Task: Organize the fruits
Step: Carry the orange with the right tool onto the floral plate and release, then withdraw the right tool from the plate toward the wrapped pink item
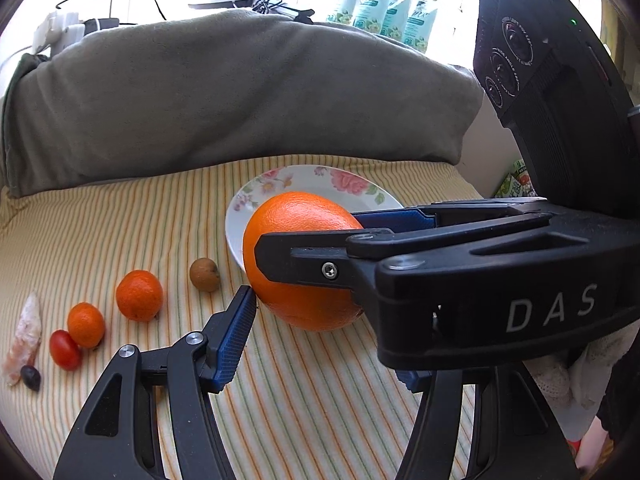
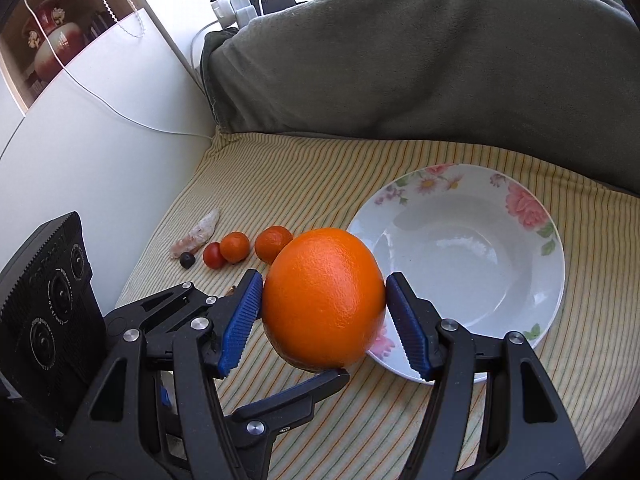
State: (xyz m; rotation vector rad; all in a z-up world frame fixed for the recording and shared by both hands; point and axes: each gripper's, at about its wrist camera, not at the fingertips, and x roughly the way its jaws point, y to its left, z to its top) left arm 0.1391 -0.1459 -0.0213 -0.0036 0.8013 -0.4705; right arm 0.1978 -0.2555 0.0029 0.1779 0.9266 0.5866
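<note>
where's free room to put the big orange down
The floral bowl is bare inside. Open striped cloth lies between the bowl and the grey cushion. Crowded: the row of mandarins, cherry tomato and longan left of the orange.

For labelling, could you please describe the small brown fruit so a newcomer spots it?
Start at the flowered plate on the striped cloth. Just left of it a row of fruit begins; the brown fruit comes first, the only dull tan ball beside glossy tangerines.
</note>
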